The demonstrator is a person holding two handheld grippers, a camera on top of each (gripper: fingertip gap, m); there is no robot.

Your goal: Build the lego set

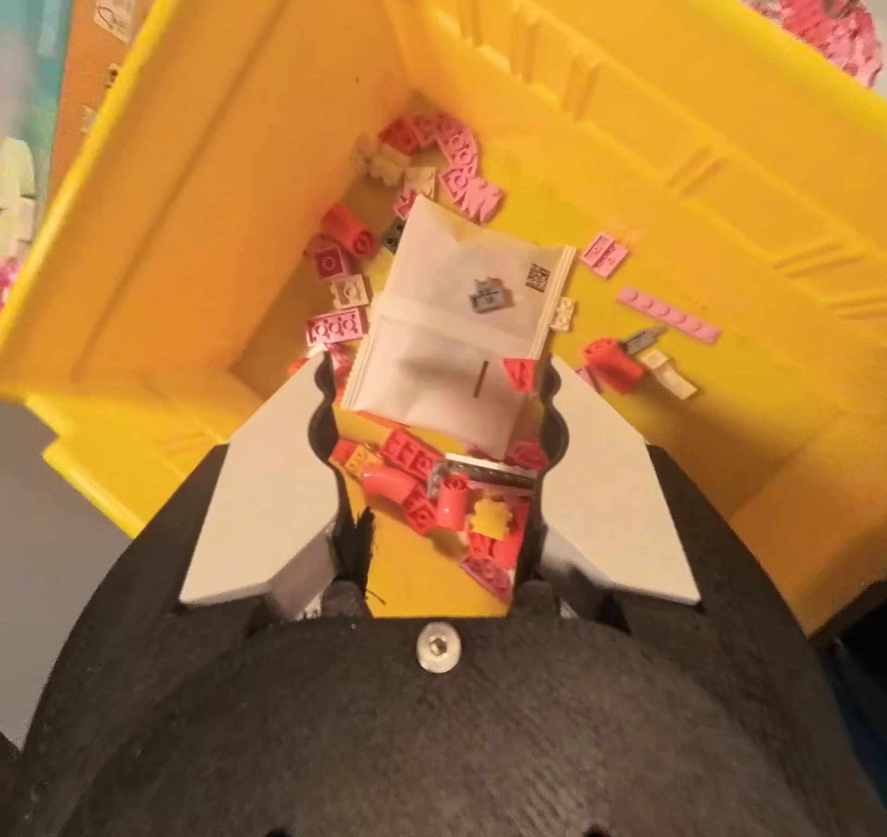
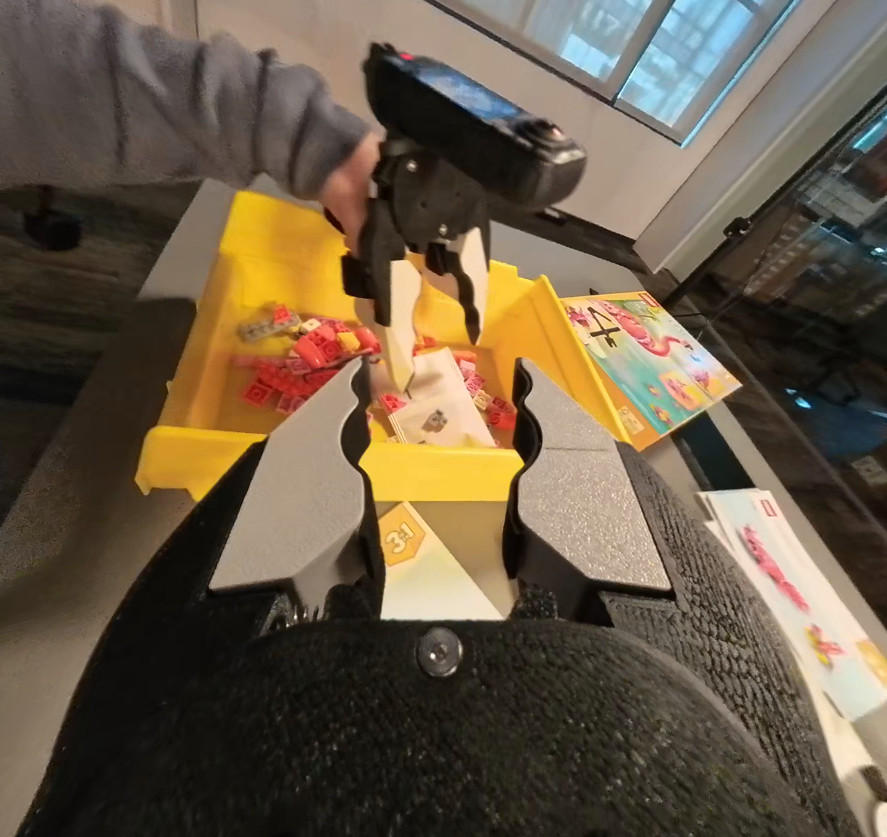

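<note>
A yellow bin [image 1: 624, 142] holds several loose red, pink and cream bricks [image 1: 432, 492]. A white paper bag [image 1: 461, 315] lies flat on them, with a small grey piece [image 1: 487, 298] and a red piece [image 1: 521, 372] on top. My left gripper [image 1: 437, 363] hangs open above the bag, and its pads do not touch it. The right wrist view shows the left gripper [image 2: 439, 363] spread open over the bag [image 2: 446, 406] in the bin [image 2: 432, 468]. My right gripper [image 2: 439, 363] is open and empty, in front of the bin's near wall.
A toy box with a flamingo picture [image 2: 662, 363] leans against the bin's right side. Booklets [image 2: 787, 588] lie at the right on the grey table. Another booklet [image 2: 422, 569] lies under my right gripper. A grey sleeve [image 2: 144, 108] reaches in from the left.
</note>
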